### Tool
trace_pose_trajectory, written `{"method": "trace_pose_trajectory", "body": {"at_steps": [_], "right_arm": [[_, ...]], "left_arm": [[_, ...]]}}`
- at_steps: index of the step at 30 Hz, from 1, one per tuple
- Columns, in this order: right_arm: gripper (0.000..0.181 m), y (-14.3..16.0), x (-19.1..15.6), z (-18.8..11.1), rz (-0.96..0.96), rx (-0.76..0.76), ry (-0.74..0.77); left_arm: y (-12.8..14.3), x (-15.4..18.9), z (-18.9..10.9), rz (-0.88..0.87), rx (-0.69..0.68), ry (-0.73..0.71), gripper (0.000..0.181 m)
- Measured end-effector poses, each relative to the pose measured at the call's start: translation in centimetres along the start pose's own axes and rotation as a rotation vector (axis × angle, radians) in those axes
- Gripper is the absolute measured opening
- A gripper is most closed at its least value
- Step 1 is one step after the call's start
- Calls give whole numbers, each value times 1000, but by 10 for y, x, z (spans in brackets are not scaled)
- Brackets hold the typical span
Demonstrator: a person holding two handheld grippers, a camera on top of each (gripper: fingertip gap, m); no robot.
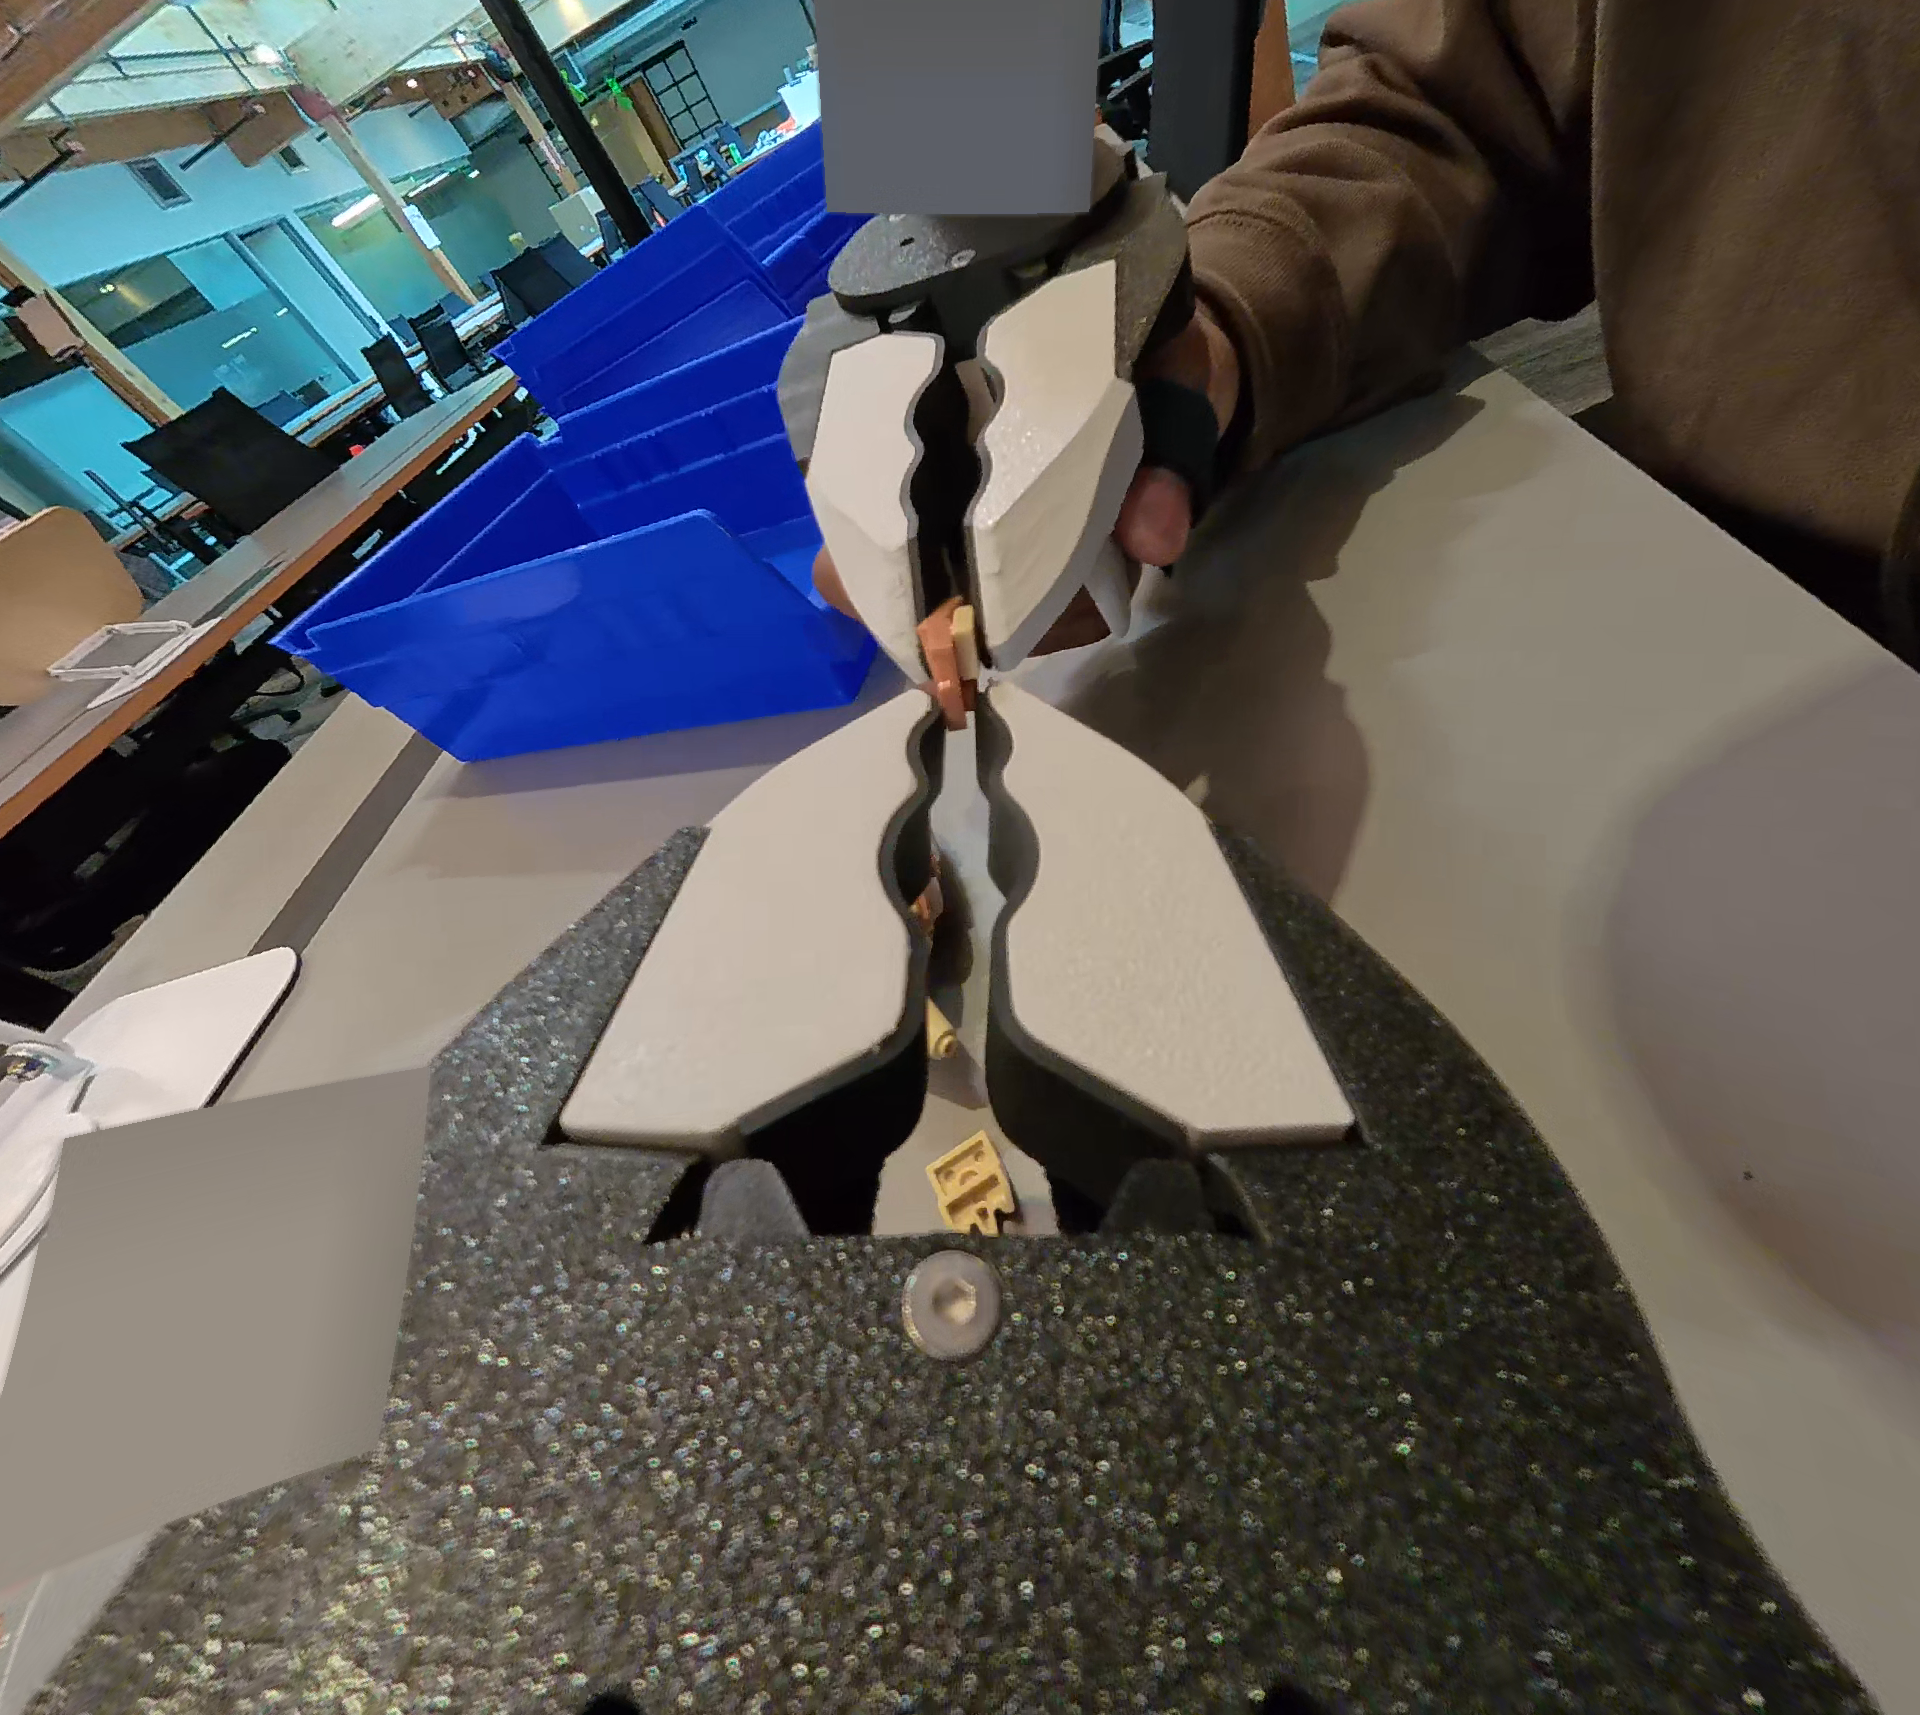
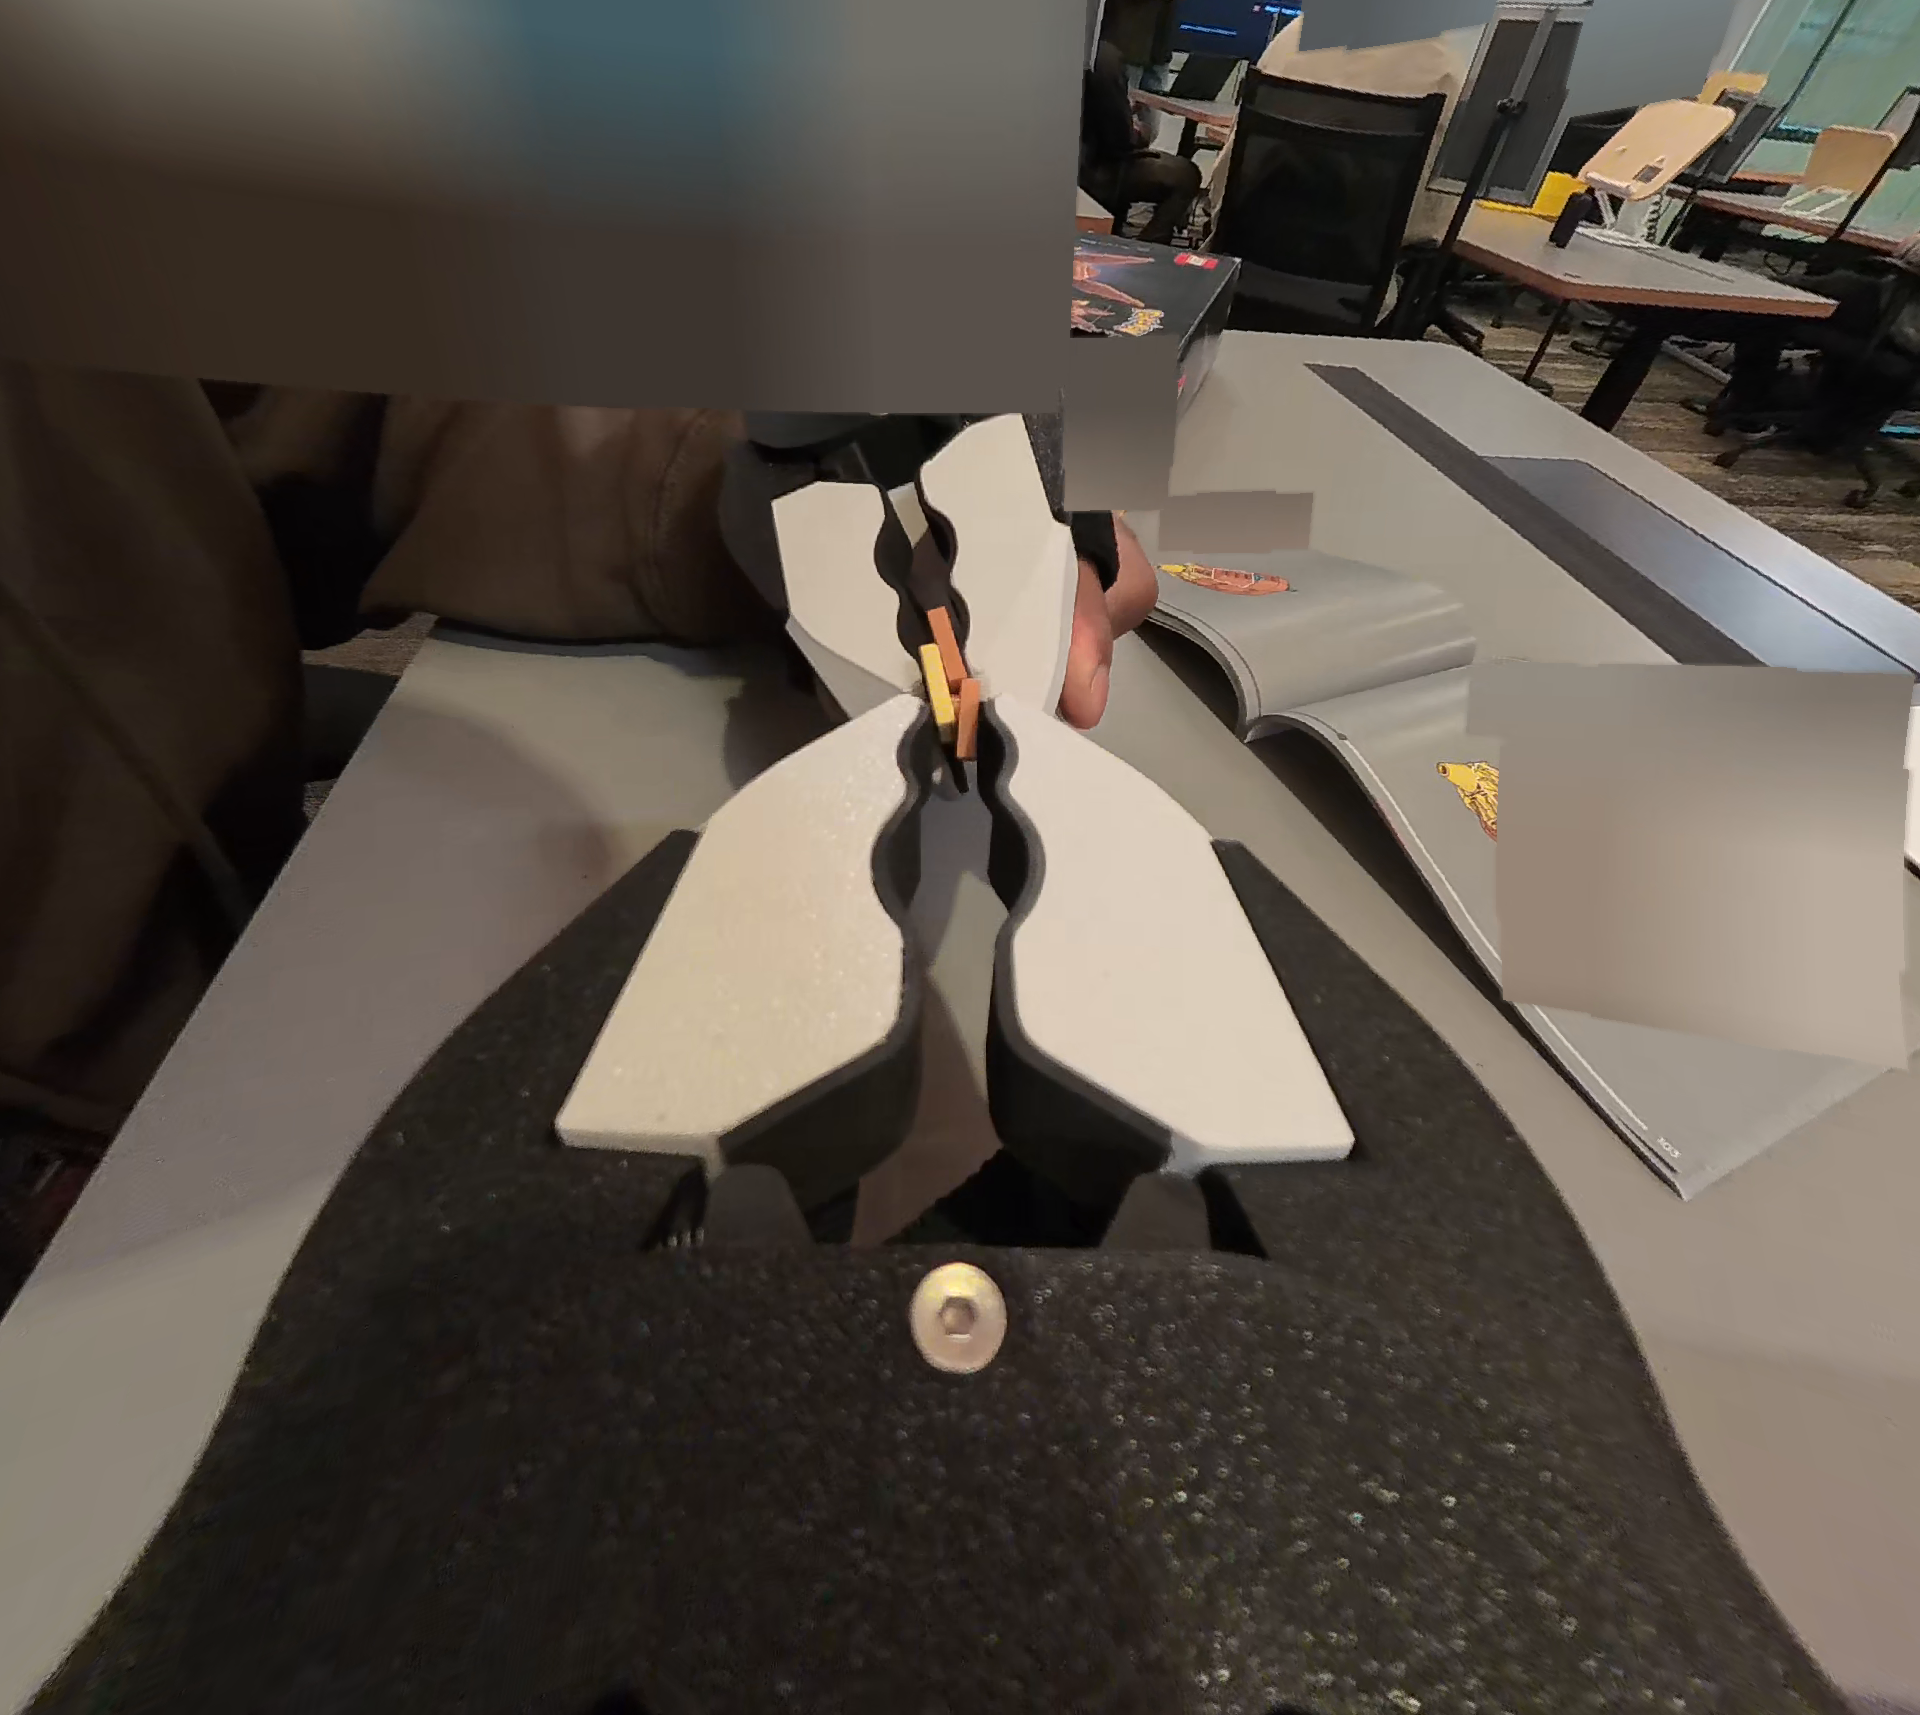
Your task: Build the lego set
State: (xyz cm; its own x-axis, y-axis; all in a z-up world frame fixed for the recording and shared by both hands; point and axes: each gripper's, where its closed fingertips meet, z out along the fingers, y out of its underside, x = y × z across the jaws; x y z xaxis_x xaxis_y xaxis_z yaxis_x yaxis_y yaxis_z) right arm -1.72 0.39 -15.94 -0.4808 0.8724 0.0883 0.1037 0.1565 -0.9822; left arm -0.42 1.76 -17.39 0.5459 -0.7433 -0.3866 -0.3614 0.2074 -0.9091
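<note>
Bricks (image 1: pixel 948 657) are pinched right where your two grippers meet tip to tip above the table (image 1: pixel 1558 730), so they sit dead ahead of both, long axis roughly along the fingers. Your left gripper (image 1: pixel 954 715) is clamped on the brown end and your right gripper (image 2: pixel 961 735) on the tan-and-brown end. Both point at each other nearly in line, so the push looks straight.

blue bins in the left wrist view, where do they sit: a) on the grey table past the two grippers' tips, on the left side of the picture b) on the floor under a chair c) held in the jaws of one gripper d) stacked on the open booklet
a: the blue bins stand in a row on the grey table, behind and left of where the two grippers meet tip to tip.
</note>
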Motion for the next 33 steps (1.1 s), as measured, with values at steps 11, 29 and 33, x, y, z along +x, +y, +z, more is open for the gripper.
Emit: {"method": "trace_pose_trajectory", "body": {"at_steps": [11, 29, 33], "right_arm": [[8, 0, -12, 1, -46, 9, -67], [8, 9, -16, 5, -172, -62, -15], [7, 12, -17, 6, -197, -85, -15]], "left_arm": [[-4, 14, -2, -113, 39, 136, 4], [4, 21, -4, -108, -50, 188, 4], [7, 24, -4, -140, -66, 214, 5]]}}
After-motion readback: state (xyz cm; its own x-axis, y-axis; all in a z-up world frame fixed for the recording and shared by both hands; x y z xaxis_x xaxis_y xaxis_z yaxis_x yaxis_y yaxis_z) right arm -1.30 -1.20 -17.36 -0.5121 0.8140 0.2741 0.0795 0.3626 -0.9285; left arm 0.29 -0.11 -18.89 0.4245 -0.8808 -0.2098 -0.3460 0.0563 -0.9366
